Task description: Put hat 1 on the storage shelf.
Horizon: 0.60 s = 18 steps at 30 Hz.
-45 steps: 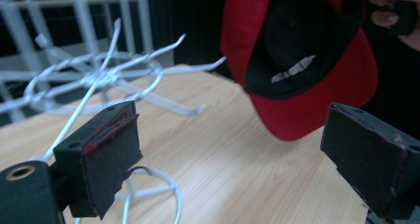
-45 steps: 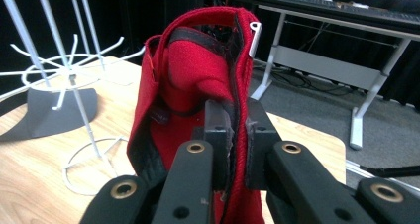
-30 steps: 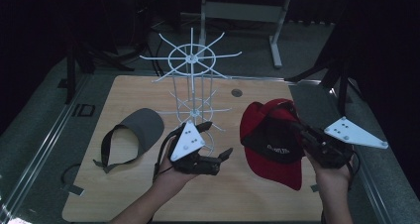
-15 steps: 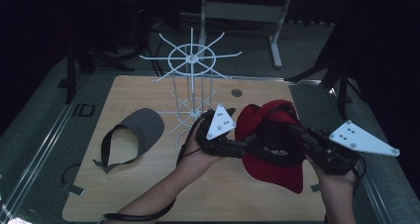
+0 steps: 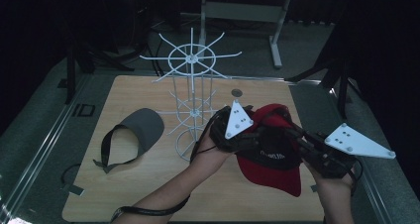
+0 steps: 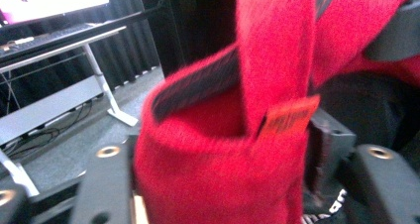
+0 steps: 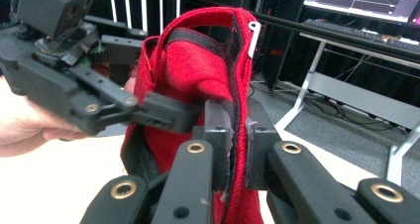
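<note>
Red fabric takes up the middle of the scene: a red cap (image 5: 270,154) is held up over the right part of the wooden surface (image 5: 148,194), between the two grippers. The right gripper (image 7: 233,140) has its fingers (image 7: 260,135) pressed together on a fold of the cap's edge, the cloth and its dark band pinched between the pads. The left gripper (image 5: 247,137) comes in from the cap's other side; its fingers (image 6: 106,184) have just been closing, with a bunched part of the cap and its small orange tag (image 6: 289,116) between them, the cloth filling the gap from one finger to the other. A white wire rack (image 5: 190,100) stands just left of the cap, and a grey visor (image 5: 138,132) lies well apart, flat on the surface's left part.
</note>
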Available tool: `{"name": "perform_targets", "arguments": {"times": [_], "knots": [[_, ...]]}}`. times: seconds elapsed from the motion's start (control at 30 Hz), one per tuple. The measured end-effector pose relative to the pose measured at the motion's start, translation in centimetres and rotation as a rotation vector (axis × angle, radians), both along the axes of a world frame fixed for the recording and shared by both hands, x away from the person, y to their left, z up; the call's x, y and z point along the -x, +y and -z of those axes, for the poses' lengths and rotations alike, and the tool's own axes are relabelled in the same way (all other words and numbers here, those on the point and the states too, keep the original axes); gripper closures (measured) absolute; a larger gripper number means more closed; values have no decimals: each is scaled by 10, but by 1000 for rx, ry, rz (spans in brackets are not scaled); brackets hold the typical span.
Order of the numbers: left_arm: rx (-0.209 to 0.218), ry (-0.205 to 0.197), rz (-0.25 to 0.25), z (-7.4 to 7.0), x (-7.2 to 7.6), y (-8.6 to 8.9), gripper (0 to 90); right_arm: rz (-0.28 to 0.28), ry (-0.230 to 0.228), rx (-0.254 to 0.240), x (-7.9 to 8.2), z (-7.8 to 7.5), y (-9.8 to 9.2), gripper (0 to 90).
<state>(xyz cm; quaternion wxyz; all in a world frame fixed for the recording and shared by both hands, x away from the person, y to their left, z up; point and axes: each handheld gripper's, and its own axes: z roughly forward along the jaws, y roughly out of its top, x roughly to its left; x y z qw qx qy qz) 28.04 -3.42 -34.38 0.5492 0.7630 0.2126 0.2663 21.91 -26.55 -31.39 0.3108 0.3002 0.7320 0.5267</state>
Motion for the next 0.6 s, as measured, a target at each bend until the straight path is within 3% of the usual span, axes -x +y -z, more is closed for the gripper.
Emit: {"name": "perform_targets", "arguments": {"times": [0.03,0.1,0.2,0.33,0.6], "knots": [[-20,5,-23,0,-1,-3,462,1,1,-3,0,1,0,838],[-24,25,-40,1,-3,-4,567,2,3,-8,-1,2,-1,838],[-48,44,-29,3,-5,-7,698,4,4,-5,-1,3,-1,838],[-41,49,-33,2,-5,-10,861,1,10,-7,-1,5,0,838],[-50,55,-16,-10,-6,-11,884,3,22,-20,3,13,-5,836]]}}
